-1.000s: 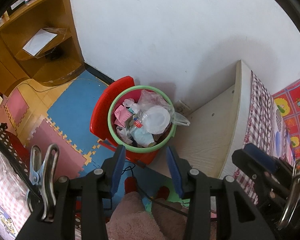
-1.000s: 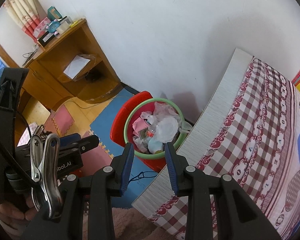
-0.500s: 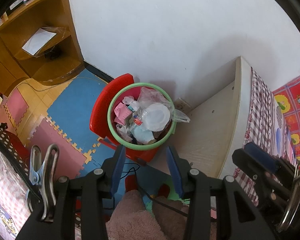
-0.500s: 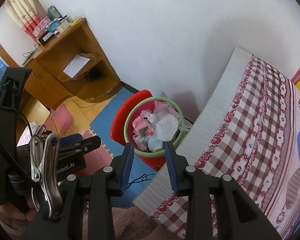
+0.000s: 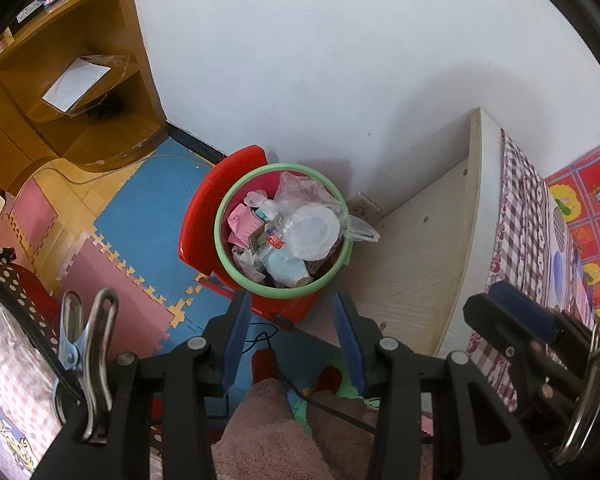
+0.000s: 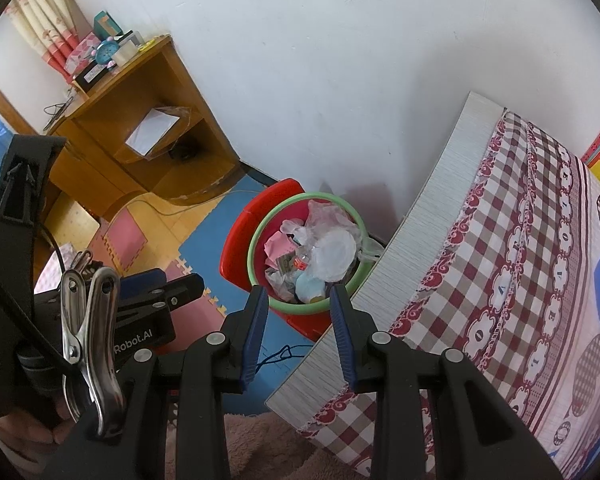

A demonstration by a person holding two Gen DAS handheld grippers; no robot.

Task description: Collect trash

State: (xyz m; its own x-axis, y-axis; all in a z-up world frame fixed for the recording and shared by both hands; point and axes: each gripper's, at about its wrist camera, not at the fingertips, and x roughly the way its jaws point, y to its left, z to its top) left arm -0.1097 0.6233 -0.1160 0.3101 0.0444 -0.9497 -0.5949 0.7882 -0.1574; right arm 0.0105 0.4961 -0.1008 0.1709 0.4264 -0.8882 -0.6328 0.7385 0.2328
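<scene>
**Inspector A:** Location of the trash?

**Inspector B:** In a red bin [image 5: 288,308] with a green rim [image 5: 220,248], standing on the floor against the white wall [image 5: 340,60], between a wooden shelf unit [image 5: 80,80] and the bed [image 6: 520,260]. The bin is full: a clear plastic lid [image 5: 316,232], a crumpled plastic bag [image 5: 300,192], a small bottle with a red label [image 5: 276,240], pink paper [image 5: 242,224] and a pale blue item [image 5: 286,270].

**Inspector A:** What sits beside the bin?

**Inspector B:** A red chair back [image 5: 204,216] touches its left side. The bed's pale end board [image 5: 420,260] stands just to its right. Blue and pink foam mats [image 5: 148,224] cover the floor in front.

**Inspector A:** Left gripper?

**Inspector B:** The left gripper [image 5: 290,328] points steeply down, above and in front of the bin. Jaws spread, nothing between them.

**Inspector A:** Right gripper?

**Inspector B:** The right gripper [image 6: 298,320] also points down toward the bin, over the corner of the bed. Jaws spread, somewhat narrower, nothing held. In the right wrist view a hand [image 6: 20,436] holds the other gripper at lower left.

**Inspector A:** Bed covering?

**Inspector B:** A red and white checked sheet [image 6: 540,300].
</scene>
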